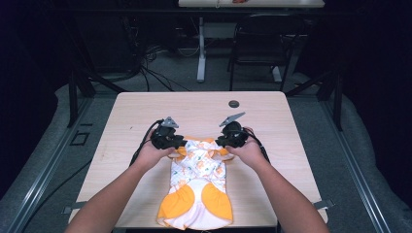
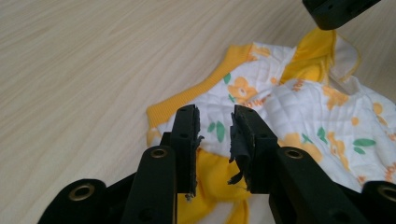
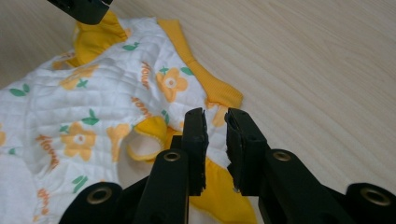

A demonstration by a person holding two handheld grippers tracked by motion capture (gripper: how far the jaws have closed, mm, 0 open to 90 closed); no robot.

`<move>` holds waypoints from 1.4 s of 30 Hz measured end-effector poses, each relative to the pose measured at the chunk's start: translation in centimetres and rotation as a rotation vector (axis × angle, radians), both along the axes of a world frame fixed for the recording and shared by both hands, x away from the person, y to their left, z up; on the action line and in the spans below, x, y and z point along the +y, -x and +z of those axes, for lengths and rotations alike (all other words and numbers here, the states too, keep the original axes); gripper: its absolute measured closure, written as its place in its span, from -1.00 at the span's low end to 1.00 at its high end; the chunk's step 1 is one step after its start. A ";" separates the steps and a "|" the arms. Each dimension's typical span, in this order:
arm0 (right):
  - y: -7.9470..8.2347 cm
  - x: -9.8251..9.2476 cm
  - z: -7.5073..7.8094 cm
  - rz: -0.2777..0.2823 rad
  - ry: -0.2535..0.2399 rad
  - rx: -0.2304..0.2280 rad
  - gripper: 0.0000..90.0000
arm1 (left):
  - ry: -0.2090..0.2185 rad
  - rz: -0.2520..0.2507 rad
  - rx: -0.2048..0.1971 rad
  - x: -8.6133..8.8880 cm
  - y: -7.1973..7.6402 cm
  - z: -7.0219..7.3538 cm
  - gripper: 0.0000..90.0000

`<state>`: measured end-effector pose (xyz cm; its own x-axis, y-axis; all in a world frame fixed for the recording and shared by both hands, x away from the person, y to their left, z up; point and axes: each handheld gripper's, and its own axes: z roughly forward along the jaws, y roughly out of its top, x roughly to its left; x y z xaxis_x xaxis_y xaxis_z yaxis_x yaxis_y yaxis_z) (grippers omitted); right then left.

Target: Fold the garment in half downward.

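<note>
While the white quilted baby garment with orange flowers and yellow trim lies lengthwise near the wooden table's front edge, "flower" prints repeat; left gripper and right gripper hover over it, jaws parted, pinching nothing.

I see a soft quilted cloth baby suit lying on a smooth, pale, matt wood table.

Quilted white-and-yellow floral baby garment, rumpled, at table's near edge.
</note>
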<state>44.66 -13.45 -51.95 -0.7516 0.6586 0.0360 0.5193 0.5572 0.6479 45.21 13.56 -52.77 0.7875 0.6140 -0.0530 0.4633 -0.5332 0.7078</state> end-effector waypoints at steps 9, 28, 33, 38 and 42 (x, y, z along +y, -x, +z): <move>-1.8 1.0 -1.9 -0.008 0.050 0.030 0.60 | -0.052 0.054 0.042 -0.1 -2.1 -1.9 0.55; -2.8 1.1 -4.2 -0.035 0.066 0.083 0.39 | -0.074 0.084 0.077 0.9 -2.3 -3.9 0.30; -2.8 1.1 -4.4 -0.036 0.067 0.082 0.40 | -0.070 0.090 0.081 0.7 -2.3 -4.0 0.33; -2.6 1.3 -4.4 -0.027 0.078 0.069 0.47 | -0.070 0.093 0.087 0.8 -2.3 -4.1 0.33; -2.5 1.5 -4.3 -0.022 0.089 0.072 0.55 | -0.062 0.090 0.092 0.8 -2.3 -4.1 0.36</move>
